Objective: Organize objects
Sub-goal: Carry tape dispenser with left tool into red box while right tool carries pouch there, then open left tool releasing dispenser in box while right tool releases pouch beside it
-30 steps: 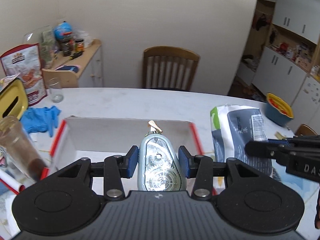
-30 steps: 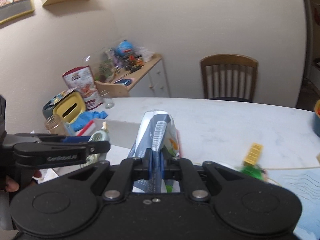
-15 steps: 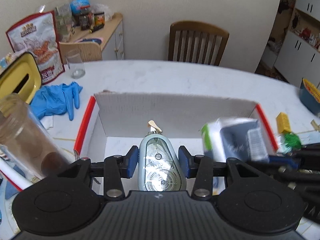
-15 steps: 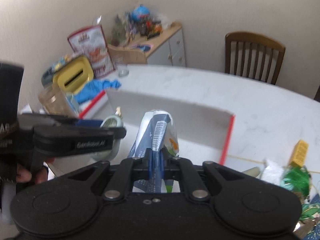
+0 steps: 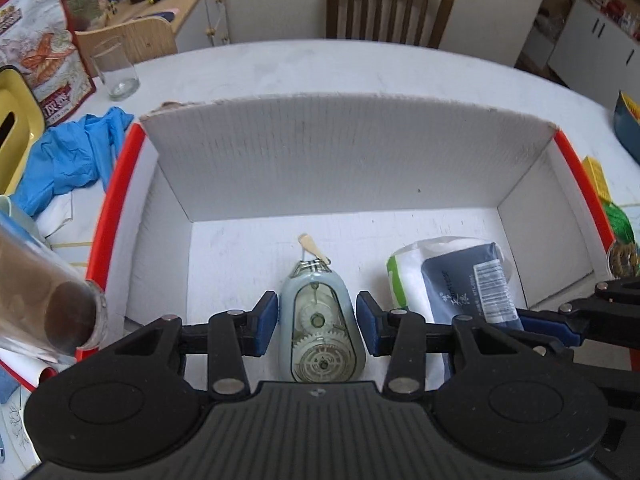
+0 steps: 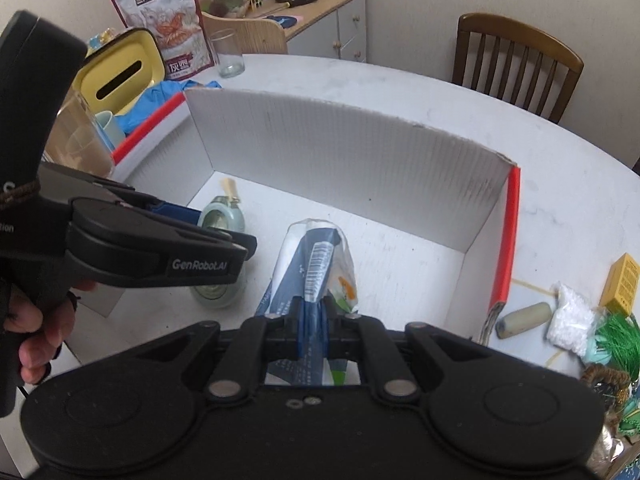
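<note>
The left tool [image 5: 317,322] points steeply downward, its two blue pads [image 5: 267,322] pressed against the flanks of a pale green correction tape dispenser [image 5: 318,328], one pad at 9 o'clock of it and one at 3 o'clock. In the right wrist view this tool [image 6: 236,240] enters from 9 o'clock, and the person's hand [image 6: 38,320] wraps its black handle, fingertips showing low at the frame's 8 o'clock. The right tool [image 6: 314,322] also tilts steeply down, its jaws drawn almost together and pinching the flat end of a blue and white packet [image 6: 316,264]. The two tools sit side by side, the right one at 3 o'clock of the left.
</note>
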`<move>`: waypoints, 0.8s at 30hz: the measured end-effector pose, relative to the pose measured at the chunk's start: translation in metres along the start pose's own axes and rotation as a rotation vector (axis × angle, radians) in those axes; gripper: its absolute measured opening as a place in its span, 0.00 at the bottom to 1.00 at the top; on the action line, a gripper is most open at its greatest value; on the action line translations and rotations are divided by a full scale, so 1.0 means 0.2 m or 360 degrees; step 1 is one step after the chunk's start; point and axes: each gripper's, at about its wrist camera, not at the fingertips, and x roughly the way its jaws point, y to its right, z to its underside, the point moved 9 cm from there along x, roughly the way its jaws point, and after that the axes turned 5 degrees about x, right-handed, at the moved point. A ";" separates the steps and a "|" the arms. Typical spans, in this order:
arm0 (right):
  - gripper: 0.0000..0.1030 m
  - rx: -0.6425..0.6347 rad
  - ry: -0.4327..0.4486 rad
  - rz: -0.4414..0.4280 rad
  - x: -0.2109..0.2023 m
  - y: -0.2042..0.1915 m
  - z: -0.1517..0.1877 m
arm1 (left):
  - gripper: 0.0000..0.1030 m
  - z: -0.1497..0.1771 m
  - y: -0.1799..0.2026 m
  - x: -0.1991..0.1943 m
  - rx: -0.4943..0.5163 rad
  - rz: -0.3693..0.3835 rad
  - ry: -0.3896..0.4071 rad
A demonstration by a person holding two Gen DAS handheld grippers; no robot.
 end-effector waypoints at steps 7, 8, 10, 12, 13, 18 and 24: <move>0.07 0.0046 -0.0060 -0.0003 0.05 0.01 0.01 | 0.41 0.02 0.00 0.03 0.0000 0.0022 -0.0076; 0.07 0.0050 -0.0070 -0.0006 0.05 0.01 0.01 | 0.41 0.01 0.00 0.03 -0.0001 0.0024 -0.0072; 0.08 0.0054 -0.0076 -0.0004 0.05 0.01 0.01 | 0.41 0.02 -0.01 0.02 -0.0006 0.0020 -0.0060; 0.13 0.0052 -0.0076 -0.0010 0.04 0.01 0.02 | 0.42 0.01 -0.01 0.00 -0.0017 0.0008 -0.0037; 0.14 0.0053 -0.0066 -0.0014 0.03 0.01 0.02 | 0.42 0.01 -0.01 -0.01 -0.0023 -0.0002 -0.0024; 0.22 0.0066 0.0003 -0.0071 -0.08 0.02 0.00 | 0.42 0.00 -0.01 -0.07 -0.0050 -0.0040 0.0045; 0.32 0.0089 0.0092 -0.0117 -0.24 0.06 0.01 | 0.44 -0.03 0.05 -0.20 -0.0007 -0.0052 0.0156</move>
